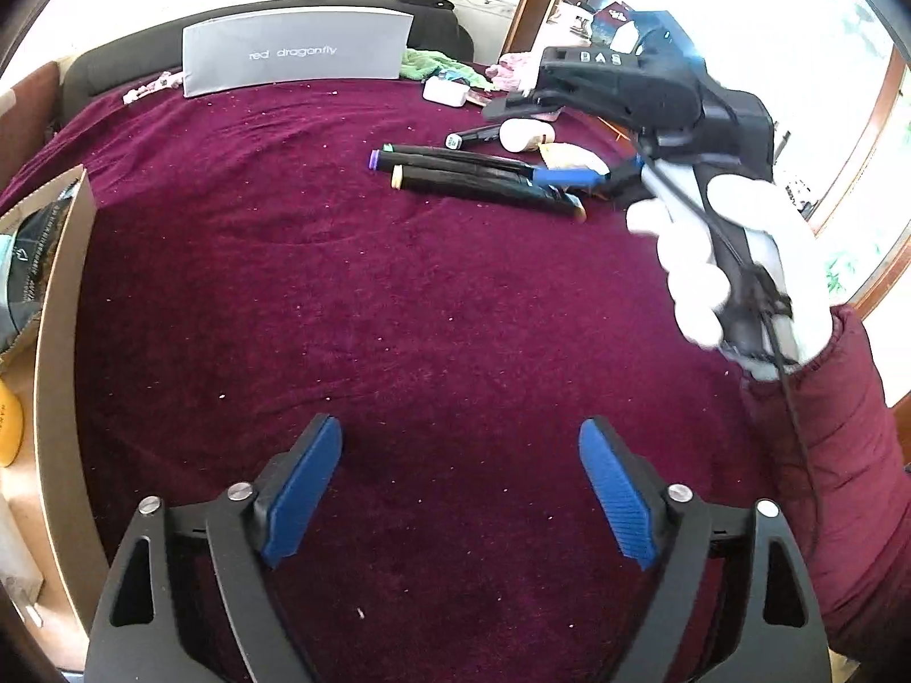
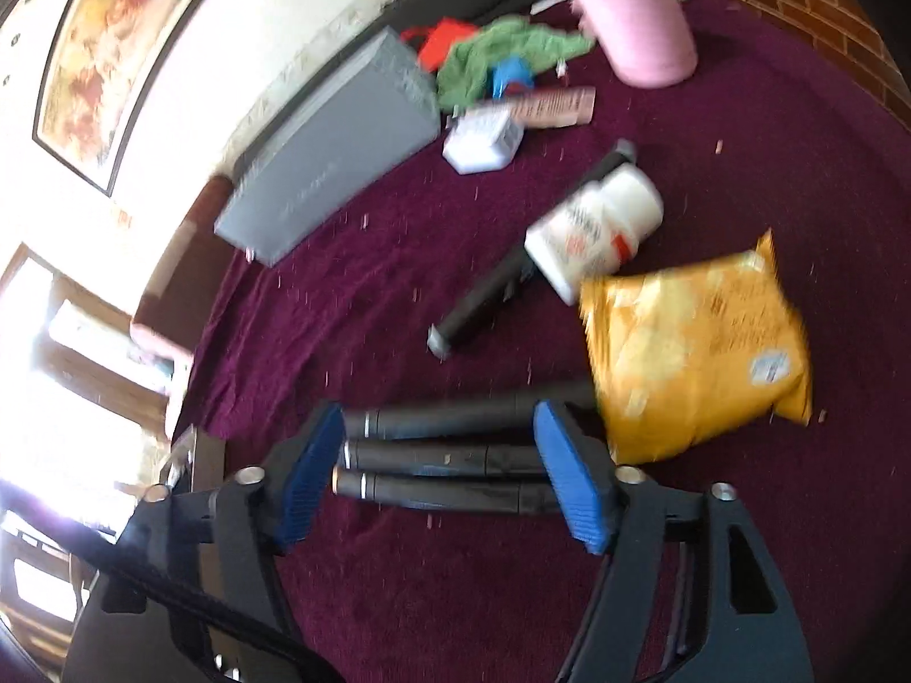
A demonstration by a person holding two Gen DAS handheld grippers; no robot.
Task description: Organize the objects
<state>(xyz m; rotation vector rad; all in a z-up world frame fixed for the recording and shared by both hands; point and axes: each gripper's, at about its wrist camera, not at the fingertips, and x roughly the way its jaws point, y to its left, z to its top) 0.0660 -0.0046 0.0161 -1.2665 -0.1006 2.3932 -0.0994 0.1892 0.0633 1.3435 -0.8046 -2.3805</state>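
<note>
Three black markers lie side by side on the maroon cloth, running straight across the gap between the right gripper's spread blue fingers, which touch nothing. Their long axes run crosswise from one pad to the other, capped ends toward the left finger. The step in hand looks like placing or gathering the markers; the blur leaves this uncertain. The next move calls for a choice: retreat, or turn to grip across the barrels. Beyond them lie a yellow snack bag, a fourth marker and a white bottle. The left gripper hangs spread wide over bare cloth.
</note>
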